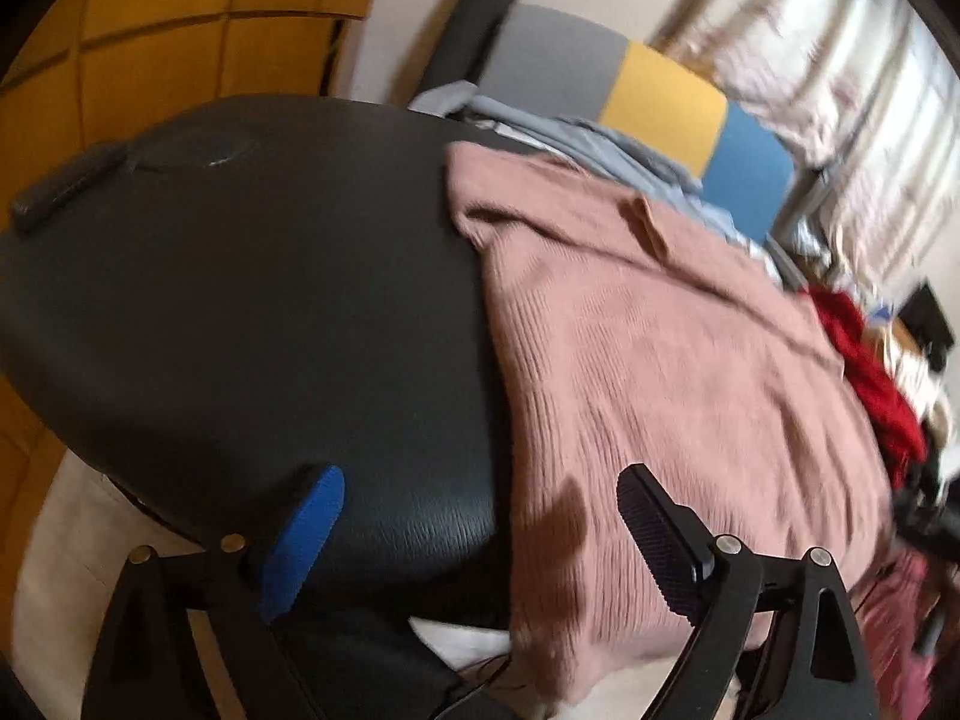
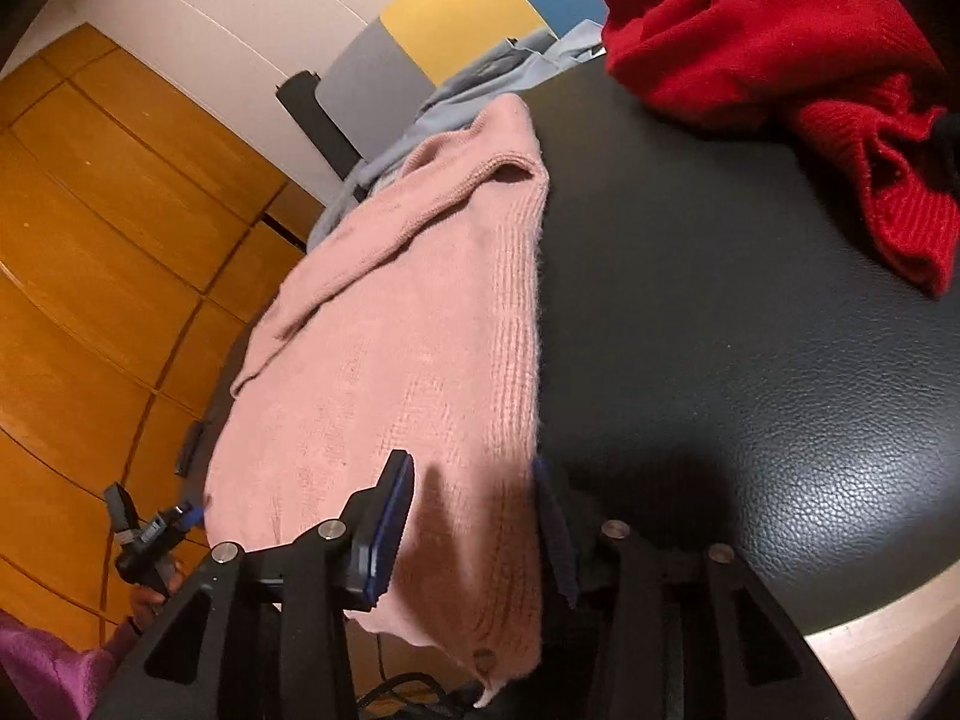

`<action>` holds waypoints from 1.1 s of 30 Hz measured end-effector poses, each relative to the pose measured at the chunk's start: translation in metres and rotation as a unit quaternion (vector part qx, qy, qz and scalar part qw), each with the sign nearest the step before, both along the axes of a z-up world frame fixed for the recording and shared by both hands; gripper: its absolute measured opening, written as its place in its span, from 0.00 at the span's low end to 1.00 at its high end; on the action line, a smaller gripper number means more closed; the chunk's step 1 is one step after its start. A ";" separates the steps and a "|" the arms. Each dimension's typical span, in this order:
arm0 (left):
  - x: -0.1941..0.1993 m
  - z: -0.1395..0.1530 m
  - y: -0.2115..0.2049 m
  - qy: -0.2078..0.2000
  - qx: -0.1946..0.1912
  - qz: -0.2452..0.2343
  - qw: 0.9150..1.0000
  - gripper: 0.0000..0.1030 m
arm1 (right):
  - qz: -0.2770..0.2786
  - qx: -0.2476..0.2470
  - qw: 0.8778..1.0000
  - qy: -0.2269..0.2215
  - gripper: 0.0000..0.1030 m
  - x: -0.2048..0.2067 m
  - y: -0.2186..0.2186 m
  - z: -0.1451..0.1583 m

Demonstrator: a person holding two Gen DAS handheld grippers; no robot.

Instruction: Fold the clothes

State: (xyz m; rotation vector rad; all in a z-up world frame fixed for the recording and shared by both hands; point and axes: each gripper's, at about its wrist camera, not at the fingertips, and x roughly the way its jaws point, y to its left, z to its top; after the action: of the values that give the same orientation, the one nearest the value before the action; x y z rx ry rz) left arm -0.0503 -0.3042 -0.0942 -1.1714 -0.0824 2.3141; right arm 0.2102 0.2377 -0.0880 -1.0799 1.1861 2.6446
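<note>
Pink knit sweater [image 1: 678, 360] on black leather table [image 1: 240, 300]. Left gripper [image 1: 480, 534]: fingers apart. Right gripper [image 2: 474, 516]: fingers apart, straddling the sweater's hem.

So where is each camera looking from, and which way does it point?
Left wrist view: sits on the left hand-held gripper, looking forward over the pink sweater and black table; its own two fingers show, spread apart.
Right wrist view: sits on the right hand-held gripper, looking along the sweater's near edge toward the red garment; its fingers show open around the sweater's edge, with the other gripper low on the left.
Both share the sweater, table, red garment and the grey, yellow and blue panels.
</note>
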 end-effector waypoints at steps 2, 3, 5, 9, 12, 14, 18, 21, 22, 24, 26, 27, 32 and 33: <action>0.011 -0.001 0.005 -0.002 0.011 -0.032 0.999 0.91 | 0.009 -0.013 1.000 0.010 0.41 0.002 0.000 -0.002; 0.015 -0.001 0.008 -0.002 0.019 -0.046 0.999 0.91 | 0.019 -0.020 1.000 0.013 0.41 0.002 -0.002 -0.003; 0.022 -0.001 0.015 -0.002 0.034 -0.065 0.997 0.91 | 0.039 -0.028 0.999 0.019 0.41 0.003 -0.007 -0.005; 0.032 -0.004 0.026 -0.001 0.060 -0.076 0.995 0.90 | 0.071 -0.048 0.996 0.038 0.41 0.003 -0.017 -0.011; 0.033 -0.004 0.025 -0.004 0.068 -0.077 0.995 0.89 | 0.095 -0.055 0.993 0.047 0.41 -0.002 -0.029 -0.015; 0.033 -0.004 0.021 -0.014 0.082 -0.077 0.994 0.87 | 0.105 -0.047 0.992 0.052 0.41 -0.004 -0.034 -0.015; 0.031 -0.006 0.016 -0.032 0.099 -0.083 0.991 0.84 | 0.120 -0.046 0.990 0.053 0.41 -0.005 -0.037 -0.016; 0.032 -0.007 0.014 -0.043 0.107 -0.093 0.989 0.80 | 0.132 -0.049 0.989 0.049 0.41 -0.006 -0.037 -0.015; 0.031 -0.007 0.014 -0.045 0.105 -0.095 0.989 0.80 | 0.136 -0.049 0.988 0.047 0.41 -0.007 -0.037 -0.016; 0.030 -0.007 0.016 -0.047 0.100 -0.101 0.989 0.79 | 0.142 -0.043 0.988 0.043 0.41 -0.010 -0.038 -0.015; 0.032 -0.007 0.023 -0.035 0.070 -0.107 0.991 0.73 | 0.145 -0.027 0.988 0.035 0.39 -0.017 -0.041 -0.013; 0.034 -0.007 0.026 -0.025 0.054 -0.106 0.993 0.64 | 0.145 -0.008 0.989 0.026 0.38 -0.021 -0.045 -0.010; 0.031 -0.010 0.017 -0.025 0.046 -0.080 0.995 0.33 | 0.133 0.112 0.984 -0.028 0.10 -0.036 -0.068 0.004; 0.027 -0.012 0.012 -0.039 0.057 -0.073 0.995 0.16 | 0.126 0.118 0.984 -0.036 0.10 -0.036 -0.069 0.005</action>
State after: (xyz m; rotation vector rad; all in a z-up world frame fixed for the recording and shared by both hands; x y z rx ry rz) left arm -0.0234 -0.2918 -0.1058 -1.1696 -0.1508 2.1091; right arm 0.1742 0.1691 -0.0835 -1.3425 0.7412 2.8072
